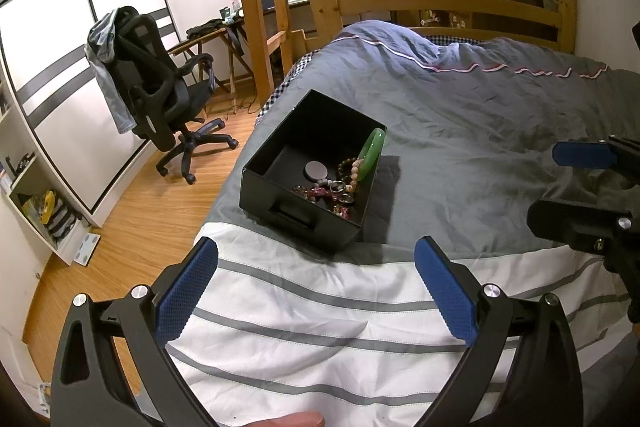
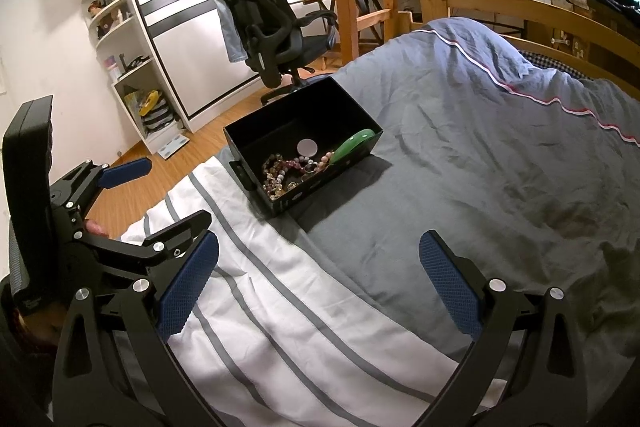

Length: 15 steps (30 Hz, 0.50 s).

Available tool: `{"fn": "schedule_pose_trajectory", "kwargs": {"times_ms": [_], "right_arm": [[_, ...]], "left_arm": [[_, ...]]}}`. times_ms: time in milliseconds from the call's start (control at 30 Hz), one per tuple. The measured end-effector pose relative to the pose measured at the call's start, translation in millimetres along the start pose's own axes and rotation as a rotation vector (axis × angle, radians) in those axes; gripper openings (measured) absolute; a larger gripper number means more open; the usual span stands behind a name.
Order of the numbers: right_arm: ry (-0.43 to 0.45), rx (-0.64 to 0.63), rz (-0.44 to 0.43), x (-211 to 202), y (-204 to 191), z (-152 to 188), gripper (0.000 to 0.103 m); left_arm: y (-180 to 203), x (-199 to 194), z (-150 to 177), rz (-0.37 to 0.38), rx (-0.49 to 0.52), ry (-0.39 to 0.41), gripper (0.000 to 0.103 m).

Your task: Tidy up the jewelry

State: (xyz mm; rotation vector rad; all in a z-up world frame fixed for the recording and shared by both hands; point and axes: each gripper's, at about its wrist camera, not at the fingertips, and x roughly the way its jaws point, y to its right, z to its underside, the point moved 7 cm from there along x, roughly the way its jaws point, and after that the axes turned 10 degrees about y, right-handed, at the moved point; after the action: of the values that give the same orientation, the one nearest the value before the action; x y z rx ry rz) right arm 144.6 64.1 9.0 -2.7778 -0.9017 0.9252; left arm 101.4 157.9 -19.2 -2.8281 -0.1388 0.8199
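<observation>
Jewelry (image 1: pixel 340 187) lies in the black box (image 1: pixel 280 167) on the bed (image 1: pixel 480 115), beyond my left gripper (image 1: pixel 316 291), wide open and empty. From my right gripper (image 2: pixel 318 283), likewise spread and empty, the box sits ahead, slightly left.

Jewelry (image 1: pixel 334 187) in black box (image 1: pixel 272 187) on bed (image 1: pixel 480 115)
</observation>
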Motion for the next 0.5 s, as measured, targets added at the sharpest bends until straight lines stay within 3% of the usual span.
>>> {"fn": "schedule_pose_trajectory", "kwargs": {"times_ms": [500], "right_arm": [[-0.001, 0.001, 0.0, 1.2, -0.7, 2.4, 0.099]], "left_arm": [[2.1, 0.2, 0.8, 0.003, 0.009, 0.0, 0.097]]}}
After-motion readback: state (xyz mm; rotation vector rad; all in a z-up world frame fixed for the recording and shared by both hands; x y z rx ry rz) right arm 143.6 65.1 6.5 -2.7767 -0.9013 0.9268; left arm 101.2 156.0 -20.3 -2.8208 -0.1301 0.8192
